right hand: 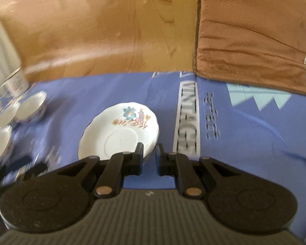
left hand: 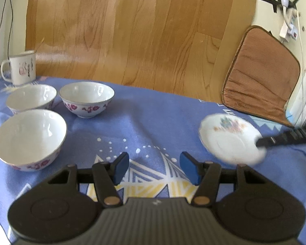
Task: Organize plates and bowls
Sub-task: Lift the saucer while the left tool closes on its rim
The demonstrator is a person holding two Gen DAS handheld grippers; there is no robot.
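Plate-gathering step: right gripper (right hand: 149, 153) clenched on the near rim of the floral plate (right hand: 120, 130) toward the worktop's (left hand: 144, 118) right edge, left gripper (left hand: 154, 167) released and empty; next, carrying toward three bowls (left hand: 30, 138) at left edge.

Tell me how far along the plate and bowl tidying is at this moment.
Done: three white floral china bowls sit grouped, unstacked, on the blue cloth beside a white enamel mug. In hand: the right claw is shut on the rim of the white scalloped flowered saucer. The left claw is open and empty. Left: placing the saucer; possibly nesting the bowls.
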